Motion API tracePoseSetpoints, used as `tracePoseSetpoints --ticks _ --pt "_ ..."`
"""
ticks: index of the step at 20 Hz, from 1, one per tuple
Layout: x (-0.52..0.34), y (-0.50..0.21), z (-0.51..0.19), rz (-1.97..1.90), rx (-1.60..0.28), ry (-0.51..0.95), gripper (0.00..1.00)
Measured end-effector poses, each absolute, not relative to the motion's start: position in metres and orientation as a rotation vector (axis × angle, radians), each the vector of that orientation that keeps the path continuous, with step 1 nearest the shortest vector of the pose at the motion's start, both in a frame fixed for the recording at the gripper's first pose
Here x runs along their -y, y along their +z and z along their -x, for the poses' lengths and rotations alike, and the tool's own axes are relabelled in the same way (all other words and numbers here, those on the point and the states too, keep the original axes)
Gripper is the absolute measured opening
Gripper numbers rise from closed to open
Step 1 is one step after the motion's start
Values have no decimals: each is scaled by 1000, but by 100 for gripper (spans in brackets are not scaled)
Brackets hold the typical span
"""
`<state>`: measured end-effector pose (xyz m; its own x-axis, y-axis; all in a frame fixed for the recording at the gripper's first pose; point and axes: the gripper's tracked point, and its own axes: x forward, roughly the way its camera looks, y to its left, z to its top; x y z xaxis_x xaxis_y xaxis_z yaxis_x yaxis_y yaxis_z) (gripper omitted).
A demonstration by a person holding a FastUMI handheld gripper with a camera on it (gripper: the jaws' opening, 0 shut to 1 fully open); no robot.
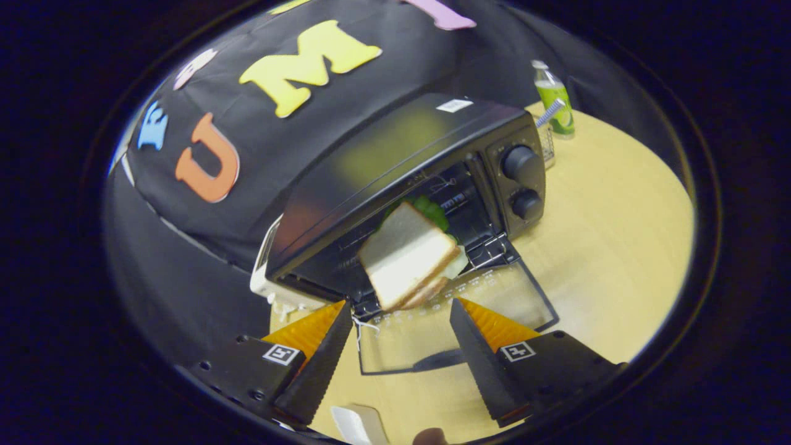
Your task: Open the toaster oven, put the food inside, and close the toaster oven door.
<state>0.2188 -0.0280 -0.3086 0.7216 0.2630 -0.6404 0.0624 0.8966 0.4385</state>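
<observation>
Just ahead of the hand-held gripper [401, 309], sandwich [408, 256] sat half in toaster oven [395, 167], door [457, 321] down on bench [618, 247]. Fingers were wide apart, holding nothing.

I can't see the far end of the sandwich [408, 256]; it sits inside the toaster oven [395, 185], with green filling partly hidden behind the top slice. The sandwich is motion-blurred, so I can't tell whether it rests on the rack. The oven's left side is cut off behind my left jaw. A pale object [358, 425] below the jaws is cut by the edge; I can't identify it. The bottle [554, 99] beyond the oven is too small to make out.
</observation>
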Motion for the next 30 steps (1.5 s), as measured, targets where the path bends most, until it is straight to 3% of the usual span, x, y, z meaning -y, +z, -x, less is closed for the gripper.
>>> tracePoseSetpoints --ticks 4,10,19,30 --pt "30 -315 -171 -207 -748 170 100" --pt "30 -376 -136 -125 -824 140 100" --pt "31 -440 -161 -67 -835 70 100" --pt "32 -413 -169 -28 -741 32 100"
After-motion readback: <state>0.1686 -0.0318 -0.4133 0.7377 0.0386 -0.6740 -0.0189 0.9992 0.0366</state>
